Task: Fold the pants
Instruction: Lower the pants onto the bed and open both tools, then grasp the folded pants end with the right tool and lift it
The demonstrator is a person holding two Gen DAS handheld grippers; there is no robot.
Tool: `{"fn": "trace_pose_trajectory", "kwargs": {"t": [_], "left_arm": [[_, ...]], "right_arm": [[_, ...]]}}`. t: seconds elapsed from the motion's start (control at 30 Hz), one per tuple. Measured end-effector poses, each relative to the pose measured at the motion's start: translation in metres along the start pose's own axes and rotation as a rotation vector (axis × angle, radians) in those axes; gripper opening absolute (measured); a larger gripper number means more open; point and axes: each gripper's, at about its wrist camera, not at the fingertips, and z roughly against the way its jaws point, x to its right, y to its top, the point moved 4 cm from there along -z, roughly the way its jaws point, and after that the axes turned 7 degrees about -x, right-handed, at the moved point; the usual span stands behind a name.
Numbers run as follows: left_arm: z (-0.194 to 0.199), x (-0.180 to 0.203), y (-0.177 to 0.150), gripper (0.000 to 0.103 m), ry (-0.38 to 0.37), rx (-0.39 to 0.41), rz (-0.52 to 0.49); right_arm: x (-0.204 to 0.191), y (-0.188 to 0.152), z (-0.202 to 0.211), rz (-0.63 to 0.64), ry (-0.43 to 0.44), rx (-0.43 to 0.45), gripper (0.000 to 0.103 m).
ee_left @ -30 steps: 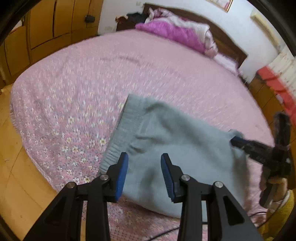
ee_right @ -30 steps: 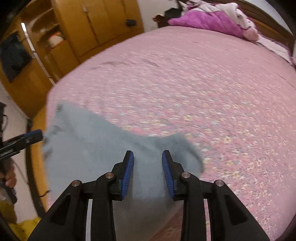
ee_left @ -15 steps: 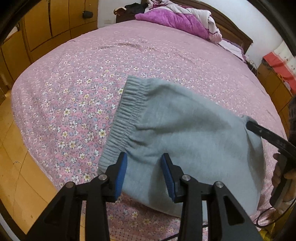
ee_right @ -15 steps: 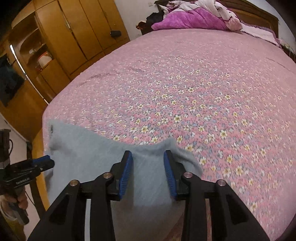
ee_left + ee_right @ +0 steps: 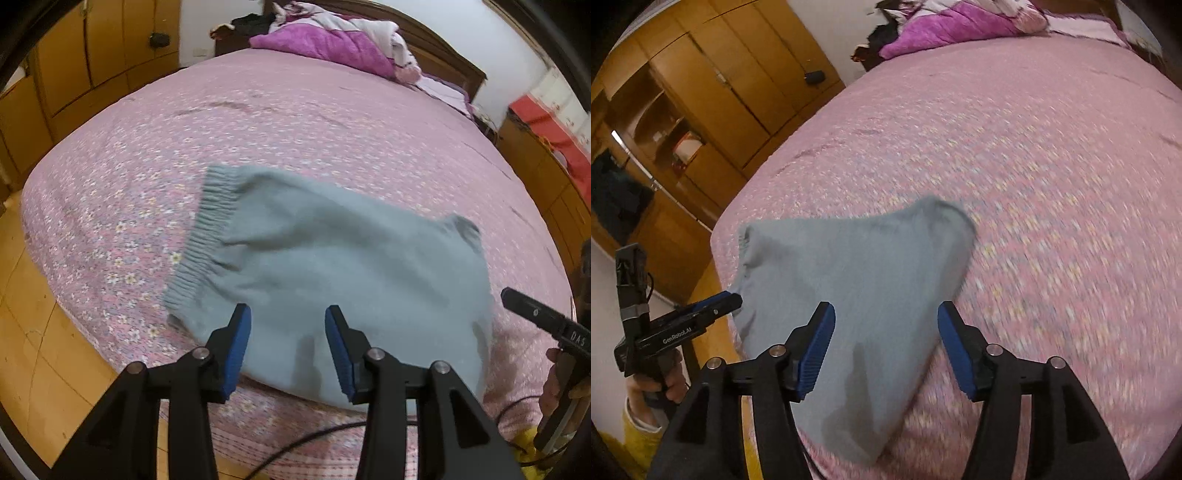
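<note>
The grey-blue pants (image 5: 332,266) lie folded into a compact bundle on the pink floral bedspread (image 5: 295,122), near the foot edge of the bed, with the ribbed elastic waistband (image 5: 207,236) turned toward the wooden wardrobe (image 5: 92,55) side. In the left wrist view, the left gripper (image 5: 288,343) hangs over the near edge of the bundle; its blue pads (image 5: 236,347) stand apart with only cloth seen below the gap, nothing pinched, and the jaws are opening. The right gripper (image 5: 886,343) hovers over the other end of the bundle, where a rounded corner of fabric (image 5: 942,214) lies toward the middle of the bed; its jaws are opening too and stand wide, the pads clear of the cloth. In the right wrist view the left gripper (image 5: 733,299) shows at the left, its tips just beside the bundle's edge, held by a hand (image 5: 657,384) with a yellow sleeve. A purple quilt (image 5: 332,40) is heaped by the wooden headboard (image 5: 443,55), well apart from the pants. A black cable (image 5: 306,443) runs along the bed edge below the left gripper.
</note>
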Motion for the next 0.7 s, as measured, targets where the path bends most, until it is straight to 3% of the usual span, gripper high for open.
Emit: {"fn": "trace_pose_trajectory", "kwargs": {"t": [0.23,0.5,0.7], "left_arm": [[-0.005,0.025,-0.013,0.044,-0.028,-0.04,-0.026],[-0.023,0.041,-0.023,0.045,0.018,-0.076,-0.095],[-0.029,0.036,-0.022,0.055,0.015,-0.062,-0.083]], "right_arm": [[0.014,-0.029,0.011,-0.091,0.012,-0.026,0.055],[0.025,-0.04,-0.003,-0.171,0.061,-0.071,0.055],[0.012,-0.034,-0.023,-0.157,0.131,-0.085,0.055]]}}
